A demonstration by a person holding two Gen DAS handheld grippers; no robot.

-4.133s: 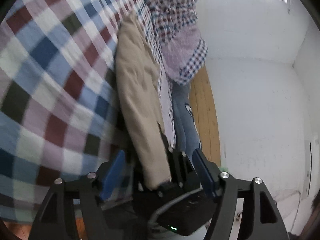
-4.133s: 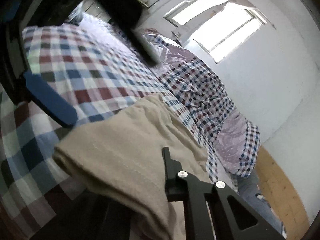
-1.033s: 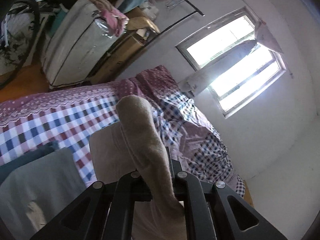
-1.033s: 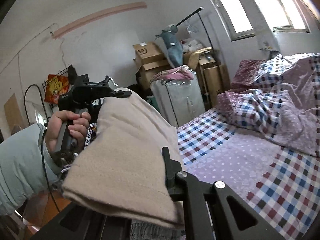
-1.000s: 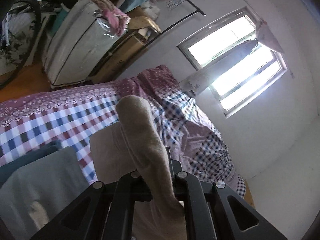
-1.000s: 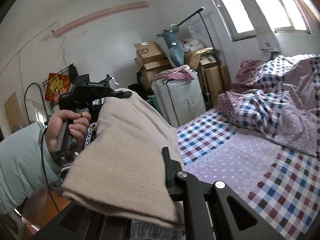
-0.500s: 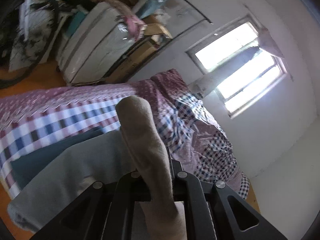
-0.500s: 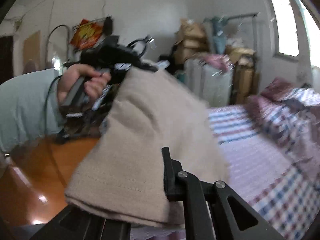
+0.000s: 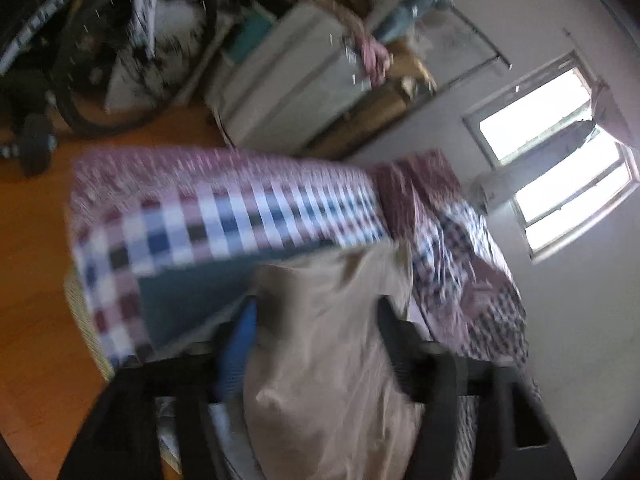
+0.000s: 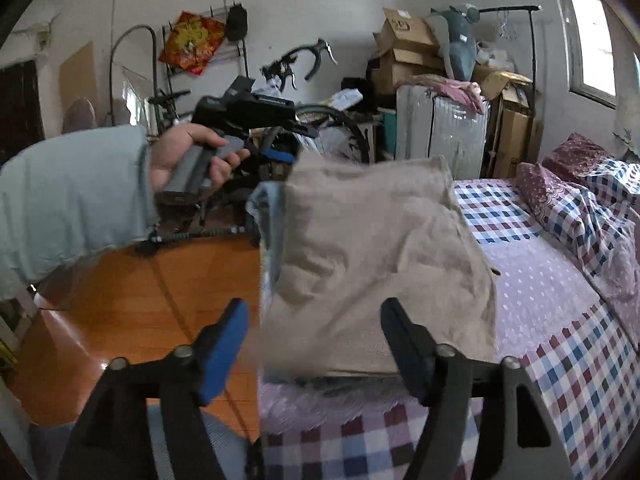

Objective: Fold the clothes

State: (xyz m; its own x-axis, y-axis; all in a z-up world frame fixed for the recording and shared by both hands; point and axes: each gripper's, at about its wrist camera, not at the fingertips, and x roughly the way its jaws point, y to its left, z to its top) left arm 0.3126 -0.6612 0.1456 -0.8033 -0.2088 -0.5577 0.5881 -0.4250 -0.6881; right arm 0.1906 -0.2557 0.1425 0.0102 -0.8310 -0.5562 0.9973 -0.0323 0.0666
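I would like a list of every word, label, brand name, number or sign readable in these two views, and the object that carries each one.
No text can be read with certainty.
Cardboard box: a dark printed mark, too small to read.
Left gripper: pale lettering on its black top, too small to read.
Red wall hanging: a golden design, no legible characters.
Left wrist view: too blurred for any text.

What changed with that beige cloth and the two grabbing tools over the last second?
Both grippers opened: the left gripper and right gripper let go of the folded beige garment, and their fingers now stand apart around it. It has come down toward the checked bed cover, by the bed's edge. The person's hand still grips the left handle.
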